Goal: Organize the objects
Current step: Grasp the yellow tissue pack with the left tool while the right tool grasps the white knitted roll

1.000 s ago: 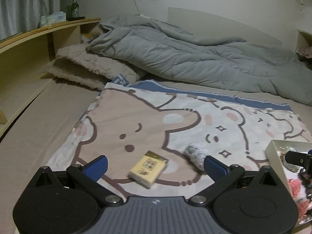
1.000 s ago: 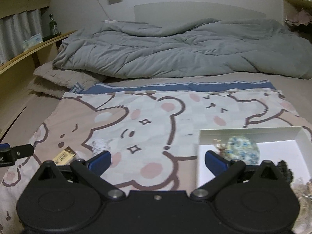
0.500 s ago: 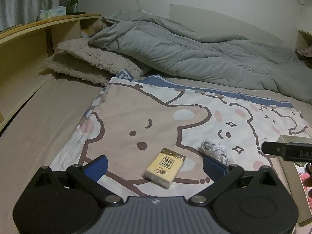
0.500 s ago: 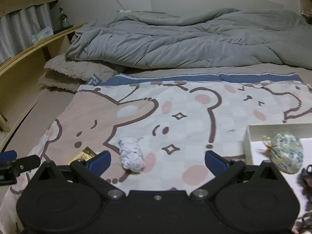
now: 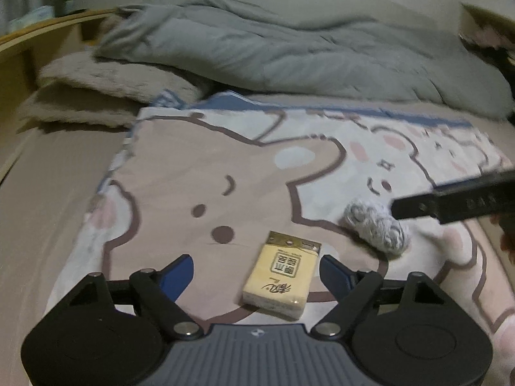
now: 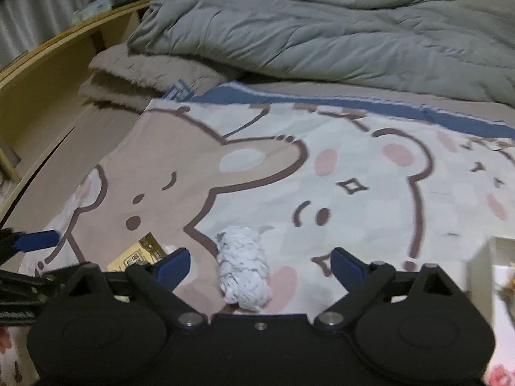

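- Yellow tissue pack (image 5: 283, 281) lies flat on the bear-print blanket (image 5: 199, 160), near that blanket's front edge, with printed characters on its top face.
- Left gripper (image 5: 256, 275) hangs over the blanket with its blue fingers either side of the tissue pack; its jaws have just been closing but stand well apart, and neither pad touches the pack.
- Crumpled white paper ball (image 6: 243, 271) rests on the blanket just right of the tissue pack.
- Right gripper (image 6: 260, 265) straddles the paper ball; its jaws have also just been closing, yet gaps show on both sides and nothing is held.
- White box (image 6: 479, 276) sits at the blanket's right front corner.
- Grey duvet (image 6: 322, 32) is heaped beyond the blanket's far edge, and a fuzzy beige pillow (image 5: 106, 77) lies off its far left corner.
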Action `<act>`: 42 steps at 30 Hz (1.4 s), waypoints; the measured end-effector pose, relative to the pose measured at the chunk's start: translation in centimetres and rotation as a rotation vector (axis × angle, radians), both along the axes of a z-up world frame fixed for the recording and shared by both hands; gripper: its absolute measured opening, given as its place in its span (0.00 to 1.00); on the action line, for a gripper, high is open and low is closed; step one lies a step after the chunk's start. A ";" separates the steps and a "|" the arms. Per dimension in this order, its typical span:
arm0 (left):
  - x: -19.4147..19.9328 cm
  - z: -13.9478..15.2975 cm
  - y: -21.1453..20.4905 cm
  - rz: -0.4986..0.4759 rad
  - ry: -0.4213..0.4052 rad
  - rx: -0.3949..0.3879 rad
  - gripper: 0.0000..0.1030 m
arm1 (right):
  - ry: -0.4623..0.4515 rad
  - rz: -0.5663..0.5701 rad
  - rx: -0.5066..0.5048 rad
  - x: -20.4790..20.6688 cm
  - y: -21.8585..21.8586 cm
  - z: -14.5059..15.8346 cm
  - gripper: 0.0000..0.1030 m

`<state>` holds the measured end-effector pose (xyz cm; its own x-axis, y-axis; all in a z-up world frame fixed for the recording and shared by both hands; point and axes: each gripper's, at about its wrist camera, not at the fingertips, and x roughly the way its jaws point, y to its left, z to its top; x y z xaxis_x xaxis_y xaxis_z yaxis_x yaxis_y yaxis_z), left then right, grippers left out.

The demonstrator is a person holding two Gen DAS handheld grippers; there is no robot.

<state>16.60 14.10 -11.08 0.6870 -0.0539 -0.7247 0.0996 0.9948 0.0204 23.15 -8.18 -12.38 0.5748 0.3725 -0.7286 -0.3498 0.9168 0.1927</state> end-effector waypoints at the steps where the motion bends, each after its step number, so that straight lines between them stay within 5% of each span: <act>1: 0.4 -0.2 -0.2 -0.022 0.009 0.004 0.82 | 0.008 0.016 0.006 0.4 0.2 -0.3 0.87; 7: 3.0 -1.7 -1.5 -0.171 0.089 0.051 0.79 | 0.090 0.072 0.009 3.0 1.5 -2.2 0.74; 16: 5.5 -3.7 -2.5 -0.228 0.203 0.052 0.76 | 0.168 0.146 -0.029 4.1 2.2 -4.3 0.63; 19: 6.0 -4.3 -2.8 -0.206 0.216 0.074 0.76 | 0.161 0.155 -0.037 4.1 2.2 -4.4 0.56; 26: 6.4 -4.9 -2.5 -0.157 0.232 0.035 0.54 | 0.139 0.171 -0.061 4.0 2.8 -4.3 0.41; 42: 2.8 -1.1 -1.7 0.031 0.149 -0.040 0.53 | 0.076 0.113 -0.034 0.8 2.0 -1.5 0.37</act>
